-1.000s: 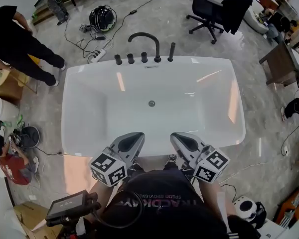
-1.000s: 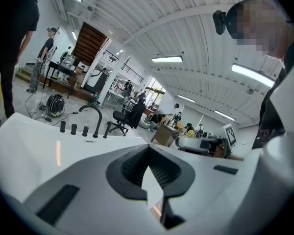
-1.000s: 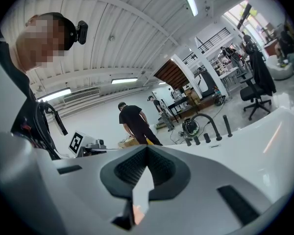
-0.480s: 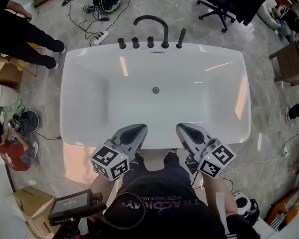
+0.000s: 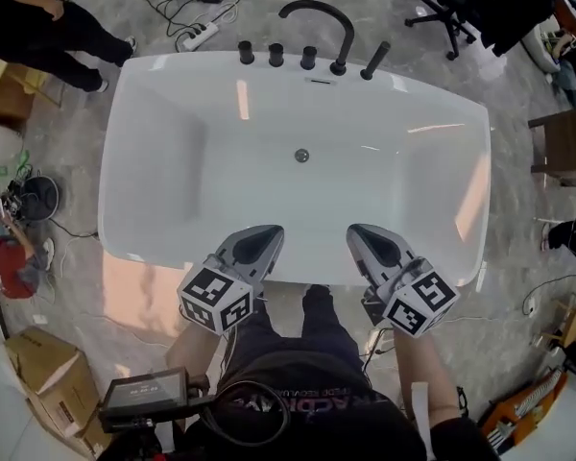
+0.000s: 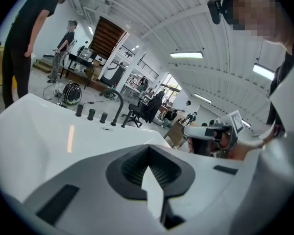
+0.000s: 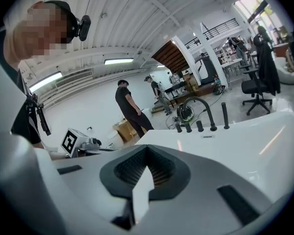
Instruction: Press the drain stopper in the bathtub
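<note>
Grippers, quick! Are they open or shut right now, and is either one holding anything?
Left gripper: fingers closed, holding nothing.
Right gripper: fingers closed, holding nothing.

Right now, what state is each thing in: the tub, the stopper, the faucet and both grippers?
Bathtub: empty, no water.
Drain stopper: untouched; pressed or raised, cannot tell.
Faucet: not running.
Left gripper: shut, empty, over the near rim.
Right gripper: shut, empty, over the near rim.
</note>
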Available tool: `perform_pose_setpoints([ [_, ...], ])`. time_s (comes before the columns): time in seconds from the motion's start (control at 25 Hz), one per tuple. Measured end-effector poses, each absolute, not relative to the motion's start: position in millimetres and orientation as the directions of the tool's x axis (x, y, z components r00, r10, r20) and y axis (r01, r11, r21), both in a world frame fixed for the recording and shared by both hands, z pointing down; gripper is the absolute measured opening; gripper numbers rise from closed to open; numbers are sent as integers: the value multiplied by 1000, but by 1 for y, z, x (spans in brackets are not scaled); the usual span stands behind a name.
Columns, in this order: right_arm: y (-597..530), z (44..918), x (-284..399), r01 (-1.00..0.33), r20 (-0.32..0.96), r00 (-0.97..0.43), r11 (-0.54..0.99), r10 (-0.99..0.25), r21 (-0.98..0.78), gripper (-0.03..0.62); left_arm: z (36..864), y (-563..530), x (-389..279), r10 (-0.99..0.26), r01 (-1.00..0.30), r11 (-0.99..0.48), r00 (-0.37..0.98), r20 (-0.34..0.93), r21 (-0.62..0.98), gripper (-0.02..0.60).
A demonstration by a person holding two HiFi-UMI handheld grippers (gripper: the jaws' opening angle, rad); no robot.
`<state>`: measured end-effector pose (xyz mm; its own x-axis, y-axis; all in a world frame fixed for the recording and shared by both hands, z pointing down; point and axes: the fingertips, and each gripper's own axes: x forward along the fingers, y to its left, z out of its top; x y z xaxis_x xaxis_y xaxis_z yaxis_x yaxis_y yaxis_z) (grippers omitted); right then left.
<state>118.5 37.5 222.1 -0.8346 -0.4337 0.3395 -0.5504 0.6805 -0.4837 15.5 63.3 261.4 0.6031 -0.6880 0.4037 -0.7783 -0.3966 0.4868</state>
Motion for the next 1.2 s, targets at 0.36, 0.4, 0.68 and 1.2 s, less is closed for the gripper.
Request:
perform_pose_setpoints([
  [0.36, 9, 273, 102, -535, 401, -835, 727, -377, -430, 15, 318, 55, 0, -689, -816, -341, 555, 466, 466, 8],
  [0.4, 7, 280, 100, -536, 407, -833, 728, -375, -427, 15, 323, 58, -2, -682, -817, -338, 554, 477, 466, 8],
  [0.68, -21, 349, 94, -535, 427, -834, 700, -349, -473, 15, 354, 71, -3, -626, -832, -337, 547, 556, 440, 8],
  [1.2, -79, 476, 74, -576, 529, -788, 680, -315, -453, 15, 430, 59, -12, -607, -820, -295, 557, 567, 491, 8],
])
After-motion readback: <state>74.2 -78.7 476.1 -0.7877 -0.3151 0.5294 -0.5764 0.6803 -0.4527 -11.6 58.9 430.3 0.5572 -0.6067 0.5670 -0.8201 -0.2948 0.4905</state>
